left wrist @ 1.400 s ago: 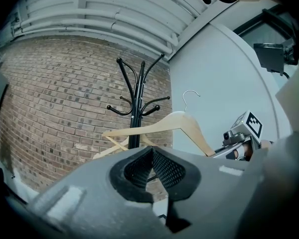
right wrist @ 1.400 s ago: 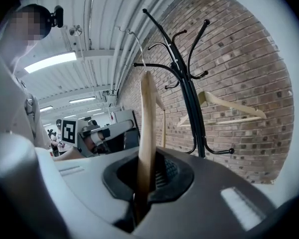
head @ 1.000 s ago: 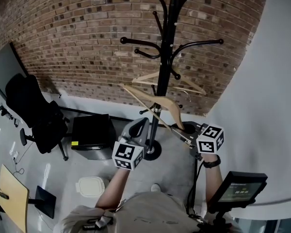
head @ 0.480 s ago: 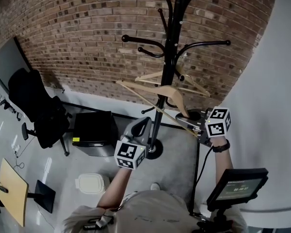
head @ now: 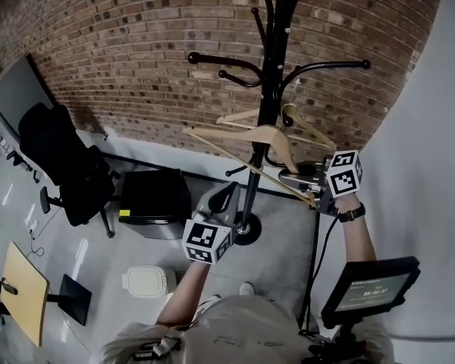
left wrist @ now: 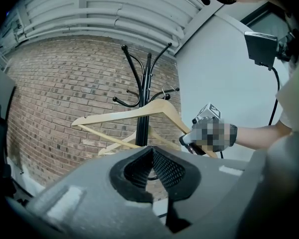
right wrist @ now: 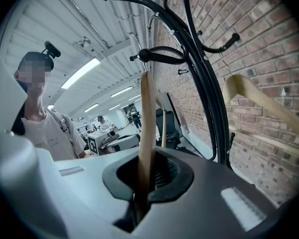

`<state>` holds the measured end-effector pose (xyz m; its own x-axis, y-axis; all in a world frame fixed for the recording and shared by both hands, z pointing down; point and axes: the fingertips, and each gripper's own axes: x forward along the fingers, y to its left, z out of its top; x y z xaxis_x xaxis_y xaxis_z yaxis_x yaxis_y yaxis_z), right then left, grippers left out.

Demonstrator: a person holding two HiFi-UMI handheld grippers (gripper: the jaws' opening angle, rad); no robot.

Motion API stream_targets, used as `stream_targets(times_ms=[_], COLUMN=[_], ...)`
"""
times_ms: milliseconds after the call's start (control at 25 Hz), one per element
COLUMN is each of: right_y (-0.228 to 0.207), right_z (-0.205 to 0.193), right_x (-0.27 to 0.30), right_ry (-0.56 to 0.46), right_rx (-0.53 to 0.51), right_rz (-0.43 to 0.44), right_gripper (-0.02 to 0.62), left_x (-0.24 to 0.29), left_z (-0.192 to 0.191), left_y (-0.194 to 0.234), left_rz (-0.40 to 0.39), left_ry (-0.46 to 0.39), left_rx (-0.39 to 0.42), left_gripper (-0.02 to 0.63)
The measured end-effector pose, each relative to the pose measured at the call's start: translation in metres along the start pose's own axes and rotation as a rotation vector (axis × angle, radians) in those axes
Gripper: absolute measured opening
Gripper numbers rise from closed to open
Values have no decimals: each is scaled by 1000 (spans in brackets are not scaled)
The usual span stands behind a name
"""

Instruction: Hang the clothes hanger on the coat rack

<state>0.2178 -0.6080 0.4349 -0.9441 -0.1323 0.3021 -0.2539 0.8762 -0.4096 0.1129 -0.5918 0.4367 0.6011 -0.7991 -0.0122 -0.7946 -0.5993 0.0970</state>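
R claw (head: 316,186) is clamped on one shoulder end of a wooden clothes hanger (head: 267,136). In the right gripper view the wood runs straight up from between the pads, w/ no gap either side. The hanger is held up in the air, tilted, right in front of the black coat rack (head: 271,82), and its crossbar slants across the pole. Its wire hook (left wrist: 164,92) sits close to the knob of a lower peg. Can't tell if it's over the peg or just beside it.

A 2nd wooden hanger (right wrist: 259,101) hangs on the rack behind the first, nearer the brick wall (head: 121,51).

L claw (head: 221,198) has its pads together w/ nothing between them. It's lower down, left of the pole and clear of both hangers, pointing roughly level toward the rack.

Floor level: the rack's round base (head: 248,233) is just past the L claw. A black office chair (head: 64,169) and a black box-shaped unit (head: 153,202) are along the wall, and a white lidded container (head: 147,282) is nearer the person. A small screen on a stand (head: 369,287) is at lower right, and a wooden table (head: 20,302) is at far left.
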Motion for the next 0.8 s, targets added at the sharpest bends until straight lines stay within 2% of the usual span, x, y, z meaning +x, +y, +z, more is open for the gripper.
stream_targets(times_ms=[360, 520, 760, 800], right_y=[-21, -27, -43, -45], right_z=[-30, -33, -30, -29], right_x=[15, 19, 20, 19], right_ry=[31, 3, -27, -40], right_rx=[72, 85, 38, 40], right_rz=[25, 37, -72, -86], right_gripper=[6, 6, 10, 30], left_x=[-4, -6, -5, -5], left_z=[-13, -19, -20, -21], left_y=[5, 5, 2, 1], left_rz=[41, 47, 42, 41], left_ry=[23, 39, 51, 52], left_rx=[-11, -11, 0, 0], left_gripper=[3, 3, 3, 3])
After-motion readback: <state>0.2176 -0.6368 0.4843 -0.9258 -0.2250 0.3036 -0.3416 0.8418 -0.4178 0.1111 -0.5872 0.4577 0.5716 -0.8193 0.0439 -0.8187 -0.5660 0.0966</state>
